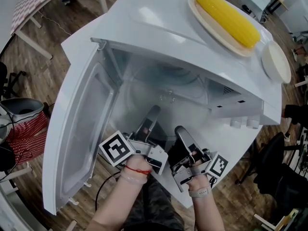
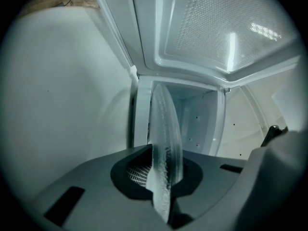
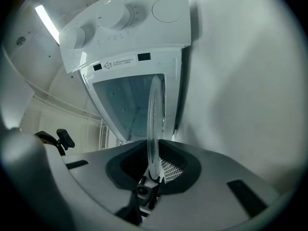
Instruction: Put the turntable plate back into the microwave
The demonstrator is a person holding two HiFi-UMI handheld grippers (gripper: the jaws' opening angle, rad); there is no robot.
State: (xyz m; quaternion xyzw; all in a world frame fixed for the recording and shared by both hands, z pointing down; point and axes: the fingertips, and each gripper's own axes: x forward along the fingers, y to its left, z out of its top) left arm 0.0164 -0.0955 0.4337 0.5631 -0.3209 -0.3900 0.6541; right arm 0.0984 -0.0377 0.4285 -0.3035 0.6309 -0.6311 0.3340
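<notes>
Bright overhead light; both gripper views bulge fisheye-style, dark-cornered, with glare on the microwave door [image 2: 211, 30].

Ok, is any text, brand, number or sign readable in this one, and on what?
No text here is legible.
On the microwave control panel, the warning label: a triangle sign and printed lines, too small to read.
Marks around the dials: too small to read.
No brand name shows.

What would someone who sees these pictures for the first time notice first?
The yellow corn cob on top of the white microwave catches the eye first. Below, its door stands open, and the left gripper and right gripper both grip the glass turntable plate by its rim.
</notes>
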